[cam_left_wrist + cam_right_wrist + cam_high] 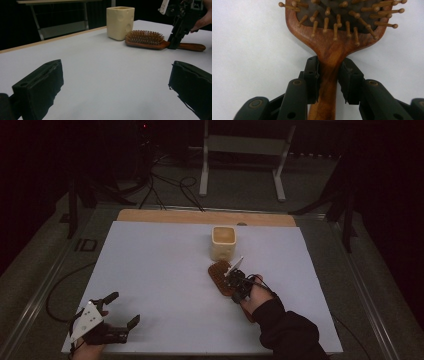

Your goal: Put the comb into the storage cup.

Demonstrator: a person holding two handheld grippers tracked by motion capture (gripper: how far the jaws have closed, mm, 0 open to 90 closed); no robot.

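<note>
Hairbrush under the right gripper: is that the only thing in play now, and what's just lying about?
In play:
- hairbrush, bristles up, flat on the table
- right gripper, jaws on either side of the brush's neck

Lying about:
- cream cup, beside the brush head
- left gripper, open, holding nothing
- white table sheet

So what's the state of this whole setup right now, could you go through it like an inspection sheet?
Surface: white table, wooden strip along its far edge.
Job's things: wooden hairbrush lying bristles up; cream cup upright just beyond it.
Clutter: nothing seen.
Grippers: right gripper closed on the hairbrush's neck; left gripper open, holding nothing, near the table's front left corner.
Cables: black loops on the floor beyond the table; one trails by the table's left edge.
Surroundings: dark room, white metal frame behind.
</note>
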